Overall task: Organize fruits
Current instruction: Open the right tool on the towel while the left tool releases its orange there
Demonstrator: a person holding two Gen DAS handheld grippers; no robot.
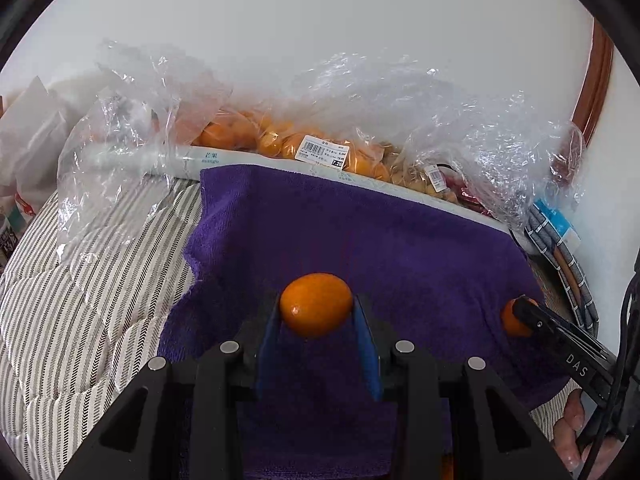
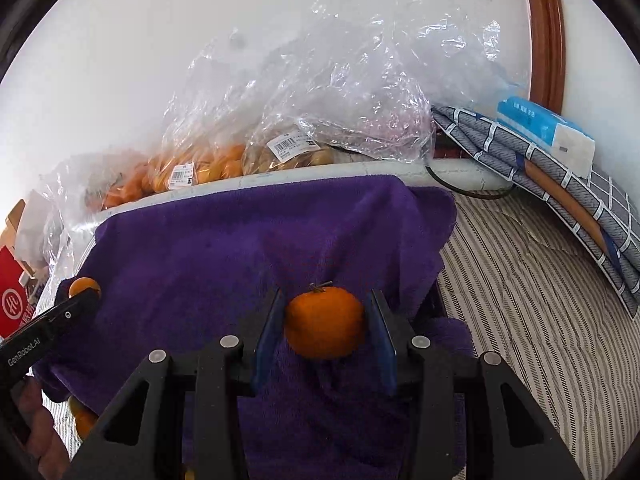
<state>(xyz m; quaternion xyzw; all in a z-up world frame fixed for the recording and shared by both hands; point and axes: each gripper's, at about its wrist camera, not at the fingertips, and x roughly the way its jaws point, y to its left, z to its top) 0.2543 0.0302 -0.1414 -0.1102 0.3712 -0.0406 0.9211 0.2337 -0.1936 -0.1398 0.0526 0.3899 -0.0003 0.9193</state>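
We grip one orange fruit in each tool above a purple towel (image 1: pixel 360 232): the left gripper (image 1: pixel 316 312) pinches a smooth oval kumquat (image 1: pixel 316 304), the right gripper (image 2: pixel 325 322) a stemmed mandarin (image 2: pixel 325 322). Behind, three clear barcode-labelled bags (image 2: pixel 224 160) hold fruit; one gripper reads "GenRobot.AI".

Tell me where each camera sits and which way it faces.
Left wrist: on the left claw, angled down at the purple towel; it grips a smooth oval orange fruit; fingers show lower right.
Right wrist: on the right claw, gripping a stemmed round orange fruit.
Shared: towel, clear plastic fruit bags, each other's claw.
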